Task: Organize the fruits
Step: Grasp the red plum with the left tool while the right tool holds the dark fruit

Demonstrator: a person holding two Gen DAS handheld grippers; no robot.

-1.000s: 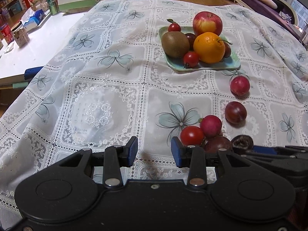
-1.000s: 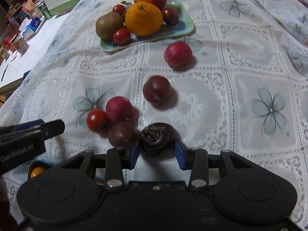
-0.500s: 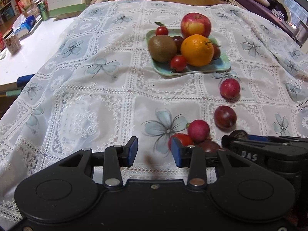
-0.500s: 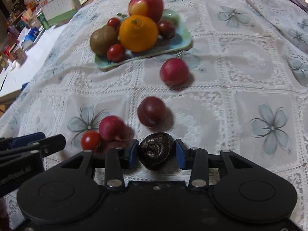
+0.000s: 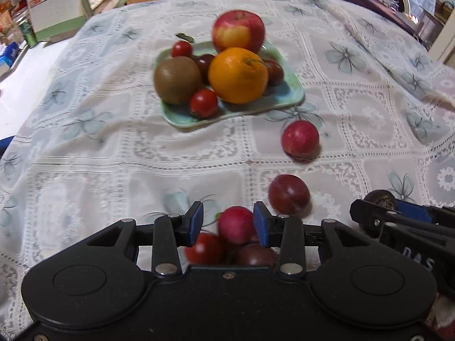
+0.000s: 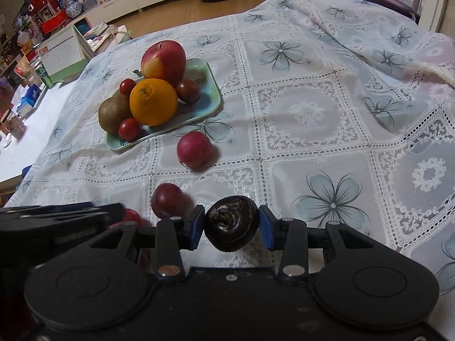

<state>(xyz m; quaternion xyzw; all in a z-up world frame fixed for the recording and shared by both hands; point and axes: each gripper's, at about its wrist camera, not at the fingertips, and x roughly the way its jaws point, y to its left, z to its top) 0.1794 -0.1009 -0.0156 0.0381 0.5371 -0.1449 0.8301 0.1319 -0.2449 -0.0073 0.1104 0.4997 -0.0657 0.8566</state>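
A pale green plate (image 5: 287, 101) (image 6: 212, 101) holds an apple (image 5: 238, 31), an orange (image 5: 237, 75), a kiwi (image 5: 177, 79), cherry tomatoes and dark plums. My right gripper (image 6: 231, 227) is shut on a dark wrinkled passion fruit (image 6: 231, 227), lifted off the cloth; it also shows in the left wrist view (image 5: 379, 197). My left gripper (image 5: 228, 221) is open, its fingers on either side of a pink-red plum (image 5: 236, 224), above a tomato (image 5: 204, 251) and a dark plum (image 5: 254, 254). Two more plums (image 5: 300, 137) (image 5: 288, 194) lie loose on the cloth.
The table is covered by a white lace cloth with blue flowers (image 6: 332, 204). A desk calendar (image 6: 61, 54) and clutter stand at the far left beyond the cloth. The cloth is rumpled at the far right (image 6: 398, 42).
My right gripper has closed on the passion fruit and lifted it. My left gripper has moved forward and right over the cluster of small fruits, so the pink plum now lies between its fingers.
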